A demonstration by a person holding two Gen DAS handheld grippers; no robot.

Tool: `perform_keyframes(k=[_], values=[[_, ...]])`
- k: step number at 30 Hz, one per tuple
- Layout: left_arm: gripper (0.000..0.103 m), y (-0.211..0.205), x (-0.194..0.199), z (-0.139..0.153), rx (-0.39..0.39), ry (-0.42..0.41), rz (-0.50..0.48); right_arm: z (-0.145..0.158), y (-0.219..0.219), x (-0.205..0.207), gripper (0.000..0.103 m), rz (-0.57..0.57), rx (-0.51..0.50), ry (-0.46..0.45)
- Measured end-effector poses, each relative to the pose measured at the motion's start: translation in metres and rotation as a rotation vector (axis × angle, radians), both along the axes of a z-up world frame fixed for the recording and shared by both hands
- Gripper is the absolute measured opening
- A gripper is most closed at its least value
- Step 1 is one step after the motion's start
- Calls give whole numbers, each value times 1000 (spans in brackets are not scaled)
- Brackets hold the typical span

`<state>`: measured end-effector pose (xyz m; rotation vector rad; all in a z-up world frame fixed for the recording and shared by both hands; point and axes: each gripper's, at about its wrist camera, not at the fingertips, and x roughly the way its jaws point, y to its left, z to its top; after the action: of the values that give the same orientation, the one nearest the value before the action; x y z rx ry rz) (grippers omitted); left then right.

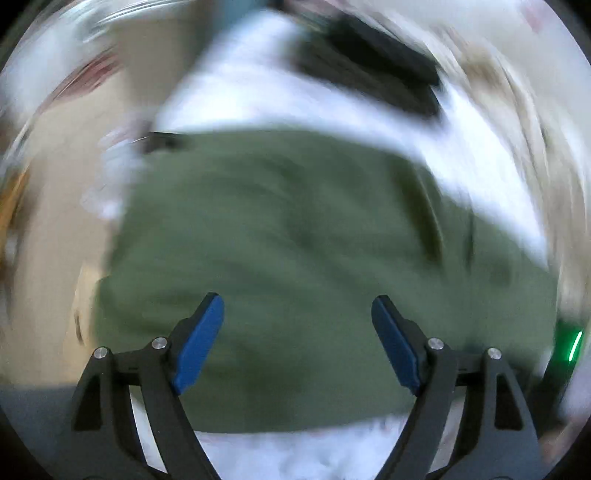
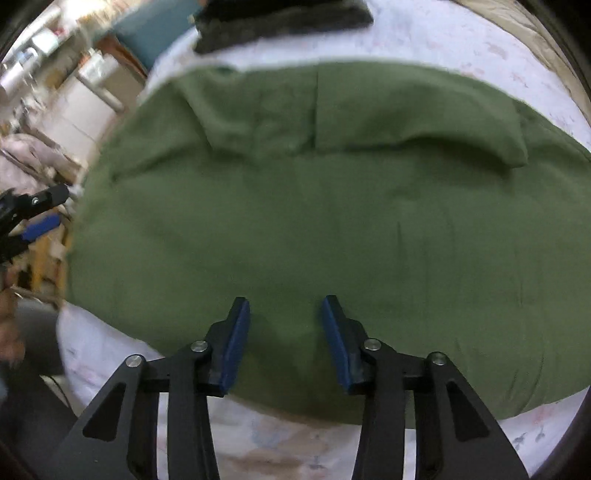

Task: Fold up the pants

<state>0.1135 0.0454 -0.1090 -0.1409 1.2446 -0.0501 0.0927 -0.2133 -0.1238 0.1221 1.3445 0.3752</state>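
So right up close, the right hand-held gripper (image 2: 284, 306) has its blue pads spread apart with nothing between them, hovering over the near edge of the green pants (image 2: 314, 229), and the left hand-held gripper (image 1: 297, 306) is spread even wider, also empty, over the same fabric. The pants are lying on a white patterned sheet (image 2: 258, 443), looks like a bed or padded surface, with one section already flopped over along the far side, so I'd guess it's partway through. Biggest risk imo: the left view is totally smeared, so that hand is moving fast, and a quick grab could pinch only the top layer or snag the sheet underneath too, which would drag the whole thing out of shape. The folded-over flap (image 2: 369, 114) at the back looks loose and a bit crooked, so any tug from the near edge could slide it off. Farther back there's a dark folded item (image 2: 284, 22) on the sheet, close enough that a big swing could bump it.
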Motion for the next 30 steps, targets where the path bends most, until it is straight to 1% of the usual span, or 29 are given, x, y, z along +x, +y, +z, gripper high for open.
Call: perform_keyframes(k=[1, 2, 3, 4, 5, 6, 8, 9, 11, 12, 14, 15, 17, 18, 20, 21, 22, 23, 24, 25, 26, 27, 28, 29, 30], values=[[79, -15, -1, -13, 23, 43, -55, -3, -9, 0, 31, -14, -17, 13], [79, -25, -5, -26, 50, 80, -97, -3, -16, 0, 30, -23, -34, 17], [79, -34, -10, -41, 125, 113, -147, -4, -27, -1, 24, -38, -62, 23], [79, -37, -14, -48, 169, 113, -178, -4, -39, -2, 17, -56, -84, 29], [81, -36, -18, -52, 197, 92, -206, -4, -53, -3, 17, -80, -111, 38], [81, -34, -20, -52, 207, 85, -208, -5, -64, -4, 17, -100, -126, 48], [81, -24, -19, -49, 214, 102, -183, -5, -92, -5, 16, -161, -167, 64], [81, -17, -19, -46, 237, 107, -164, -6, -109, -6, 15, -200, -177, 76], [81, 0, -19, -43, 269, 108, -133, -6, -136, -8, 12, -273, -164, 106], [80, 12, -19, -40, 258, 115, -110, -4, -147, -9, 12, -308, -185, 108], [77, 42, -19, -27, 224, 102, -5, 8, -155, -11, 14, -349, -261, 71], [77, 66, -21, -14, 154, 68, 92, 18, -155, -12, 21, -362, -233, 34], [78, 108, -27, 3, 34, 7, 261, 36, -151, -10, 21, -379, -79, -34], [83, 140, -33, 10, -11, -19, 396, 41, -146, -8, 22, -374, -43, -53], [84, 190, -48, 8, -96, -42, 624, 50, -130, -2, 38, -337, 7, -95], [85, 207, -57, 0, -148, -41, 705, 52, -120, 1, 57, -315, 36, -104], [85, 222, -64, -10, -194, -25, 768, 53, -119, 5, 64, -304, 63, -105], [85, 231, -73, -19, -247, -9, 829, 52, -113, 5, 65, -294, 95, -102], [85, 245, -82, -32, -325, -3, 915, 52, -111, 12, 65, -284, 120, -91], [85, 254, -91, -42, -374, 2, 976, 51, -106, 14, 65, -276, 130, -83], [86, 262, -102, -56, -446, 9, 1053, 50, -101, 14, 65, -267, 127, -77], [87, 254, -105, -72, -505, 26, 1108, 48, -95, 6, 65, -262, 122, -75], [88, 253, -113, -88, -557, 54, 1161, 46, -91, 7, 65, -256, 113, -70], [88, 250, -121, -106, -600, 89, 1212, 42, -85, 15, 65, -251, 108, -65], [88, 246, -127, -116, -617, 117, 1237, 39, -81, 13, 65, -247, 103, -62]])
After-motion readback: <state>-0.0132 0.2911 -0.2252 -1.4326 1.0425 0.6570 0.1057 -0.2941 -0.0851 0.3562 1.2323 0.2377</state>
